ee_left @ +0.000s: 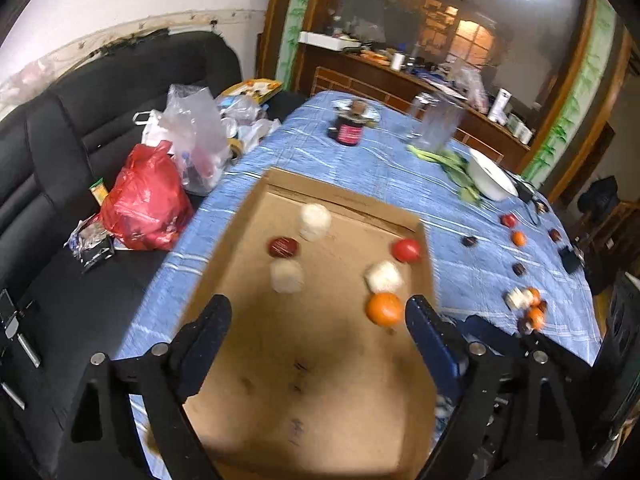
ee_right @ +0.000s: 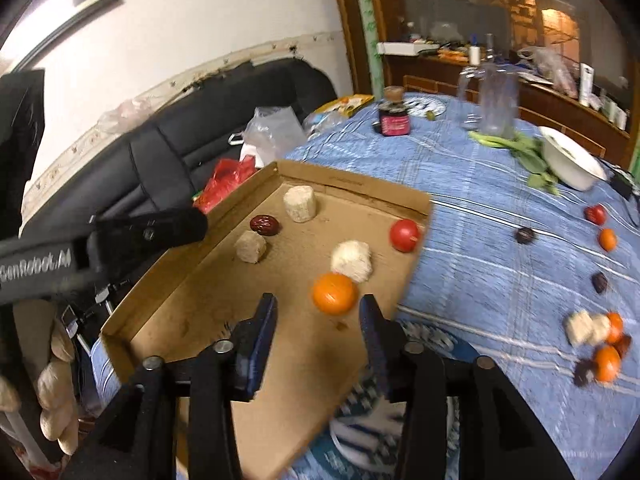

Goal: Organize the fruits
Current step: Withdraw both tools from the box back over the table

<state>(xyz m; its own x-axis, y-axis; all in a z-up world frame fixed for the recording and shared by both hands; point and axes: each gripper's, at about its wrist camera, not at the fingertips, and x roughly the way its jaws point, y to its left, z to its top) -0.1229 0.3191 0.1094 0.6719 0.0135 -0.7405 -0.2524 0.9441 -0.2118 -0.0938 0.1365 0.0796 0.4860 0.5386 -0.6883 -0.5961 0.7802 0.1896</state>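
A shallow cardboard tray (ee_left: 320, 380) lies on the blue tablecloth. In it are an orange (ee_left: 384, 309), a red tomato (ee_left: 406, 250), a dark red date (ee_left: 283, 247) and three pale white chunks (ee_left: 316, 220). My left gripper (ee_left: 318, 312) hangs over the tray, open wide, with nothing between its fingers. My right gripper (ee_right: 318, 306) is open above the tray's near part. The orange (ee_right: 334, 294) lies just past its fingertips, untouched. More fruit lies loose on the cloth to the right: a cluster of oranges, dates and white chunks (ee_right: 600, 340), a tomato (ee_right: 595, 214) and an orange (ee_right: 607, 239).
A white bowl (ee_right: 572, 164), green leaves (ee_right: 528, 152), a clear pitcher (ee_right: 494, 100) and a dark jar (ee_right: 394, 116) stand at the table's far side. A black sofa (ee_left: 100, 100) with plastic bags, one of them red (ee_left: 146, 200), runs along the left. A patterned plate (ee_right: 368, 420) lies under the tray's corner.
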